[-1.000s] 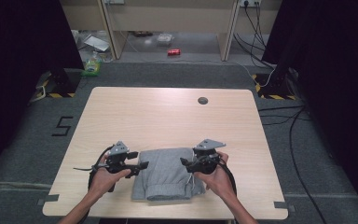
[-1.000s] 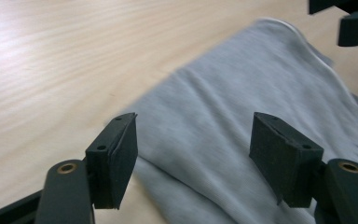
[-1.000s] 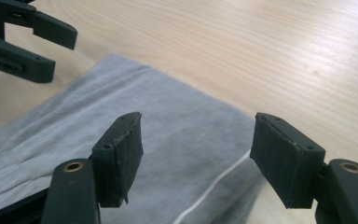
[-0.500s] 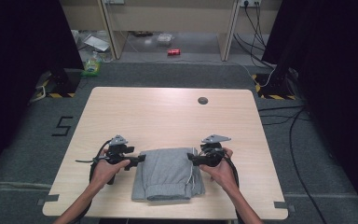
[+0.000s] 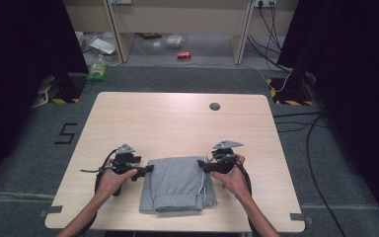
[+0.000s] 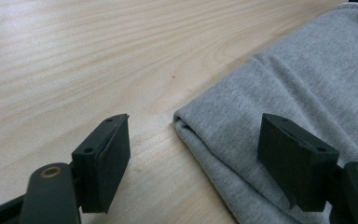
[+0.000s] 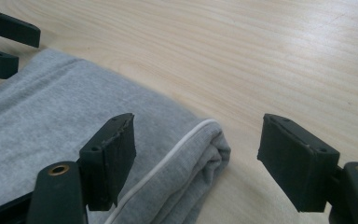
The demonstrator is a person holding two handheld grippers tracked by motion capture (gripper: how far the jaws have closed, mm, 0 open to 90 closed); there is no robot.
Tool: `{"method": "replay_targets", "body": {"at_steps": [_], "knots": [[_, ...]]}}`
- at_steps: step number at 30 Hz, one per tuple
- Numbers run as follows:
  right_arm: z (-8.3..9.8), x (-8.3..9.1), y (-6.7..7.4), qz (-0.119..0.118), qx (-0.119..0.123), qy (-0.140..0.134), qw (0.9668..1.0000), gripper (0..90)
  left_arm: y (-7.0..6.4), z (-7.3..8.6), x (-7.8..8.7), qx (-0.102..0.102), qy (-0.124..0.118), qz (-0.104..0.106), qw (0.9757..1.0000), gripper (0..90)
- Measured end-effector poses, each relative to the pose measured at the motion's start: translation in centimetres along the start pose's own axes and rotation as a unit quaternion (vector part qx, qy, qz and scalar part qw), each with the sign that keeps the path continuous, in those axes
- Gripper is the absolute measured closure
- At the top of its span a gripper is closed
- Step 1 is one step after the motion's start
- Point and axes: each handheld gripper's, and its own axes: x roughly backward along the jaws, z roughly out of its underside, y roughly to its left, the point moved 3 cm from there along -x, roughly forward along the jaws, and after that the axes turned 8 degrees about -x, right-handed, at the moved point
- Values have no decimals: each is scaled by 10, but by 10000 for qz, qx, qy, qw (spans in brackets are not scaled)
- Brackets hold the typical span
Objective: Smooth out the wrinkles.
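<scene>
A folded grey garment (image 5: 177,183) with a white drawstring (image 5: 205,185) lies flat near the front edge of the wooden table (image 5: 177,123). My left gripper (image 5: 148,170) is at its far left corner. In the left gripper view the jaws (image 6: 196,140) stand wide, have just been opening, and straddle the cloth corner (image 6: 284,84) without pressing it. My right gripper (image 5: 203,165) is at the far right corner. Its jaws (image 7: 198,140) have also been opening and stand apart around the folded edge (image 7: 51,130) and drawstring (image 7: 168,158), not gripping.
A dark round grommet (image 5: 214,106) sits in the table's far right part. Bare wood stretches beyond the garment. On the floor past the table are a red can (image 5: 183,55), a green bottle (image 5: 97,71) and cables (image 5: 296,123).
Both grippers have slid slightly outward off the garment's far corners and lower toward the table. Their jaws stand wider, and the cloth now lies flat.
</scene>
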Motion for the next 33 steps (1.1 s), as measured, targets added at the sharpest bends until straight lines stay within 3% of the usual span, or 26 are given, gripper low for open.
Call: {"method": "replay_targets", "body": {"at_steps": [11,24,28,33], "knots": [[0,-13,-7,-120,-34,70,9999,315,5,0,-5,70,3,-1,10000,244],[5,-25,-8,-187,18,316,9993,392,0,0,-9,-161,-4,-171,9997,269],[7,-25,-7,-291,-126,378,9988,447,-4,0,-11,-354,-8,-177,9992,337],[9,-24,-8,-344,-182,369,9986,505,-9,0,-12,-491,-41,-81,9988,499]]}}
